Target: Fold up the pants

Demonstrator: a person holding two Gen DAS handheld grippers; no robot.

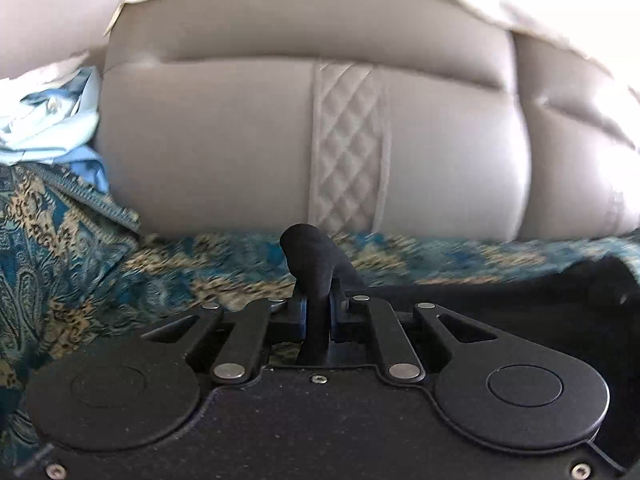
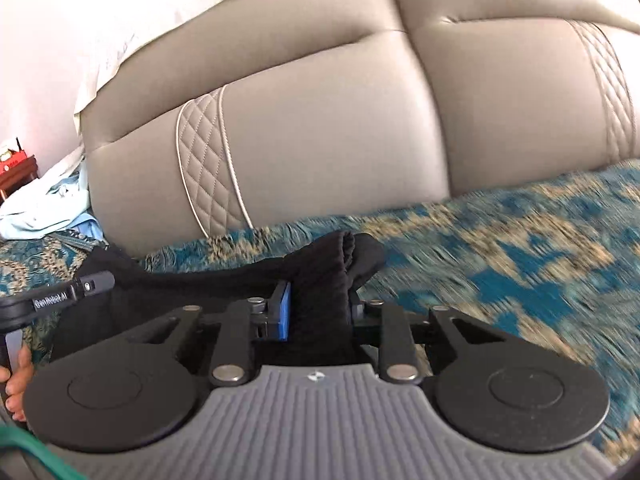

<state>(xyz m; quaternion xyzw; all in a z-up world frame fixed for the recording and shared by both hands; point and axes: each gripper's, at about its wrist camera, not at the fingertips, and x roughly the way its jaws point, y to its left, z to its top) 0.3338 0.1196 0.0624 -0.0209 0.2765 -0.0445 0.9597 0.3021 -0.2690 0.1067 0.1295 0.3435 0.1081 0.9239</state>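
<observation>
Left wrist fisheye view took in a padded grey headboard (image 1: pixel 248 140) with a quilted strip, standing behind a bed covered by a teal and gold paisley bedspread (image 1: pixel 72 240). Crumpled light blue cloth (image 1: pixel 52 120) lay at the bed's left edge beside the headboard. Black pants (image 2: pixel 320 276) were spread low over the bedspread between the two tools. The right hand-held gripper (image 2: pixel 320 312) was clenched on a bunched fold of the pants, fabric filling the gap between its blue pads. The left hand-held gripper (image 1: pixel 318 312) pinched a narrower black fold, which stuck up past its fingertips.
</observation>
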